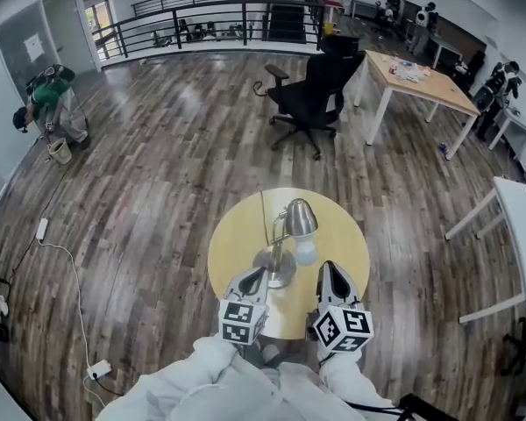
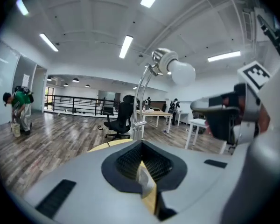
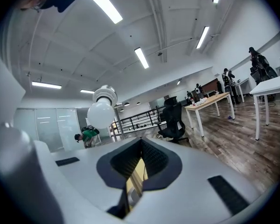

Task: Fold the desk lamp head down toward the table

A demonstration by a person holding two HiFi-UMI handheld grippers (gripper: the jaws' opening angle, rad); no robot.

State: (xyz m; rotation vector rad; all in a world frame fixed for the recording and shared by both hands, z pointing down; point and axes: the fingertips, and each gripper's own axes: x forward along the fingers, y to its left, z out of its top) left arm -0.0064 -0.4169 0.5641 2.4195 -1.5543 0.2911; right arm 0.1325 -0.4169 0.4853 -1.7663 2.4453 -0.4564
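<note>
Lamp head (image 1: 300, 218) stands raised on its curved neck at the middle of the frame, above the round yellow counter (image 1: 232, 244), with the bulb (image 1: 305, 252) pointing down. The left gripper (image 1: 255, 278) and right gripper (image 1: 331, 273) sit at lower centre on either side of the base (image 1: 276, 267), both with jaws pressed together and empty. A good way, I judge, is to brace the base with the left gripper, then press the head's top down slowly with the right so nothing tips.
</note>
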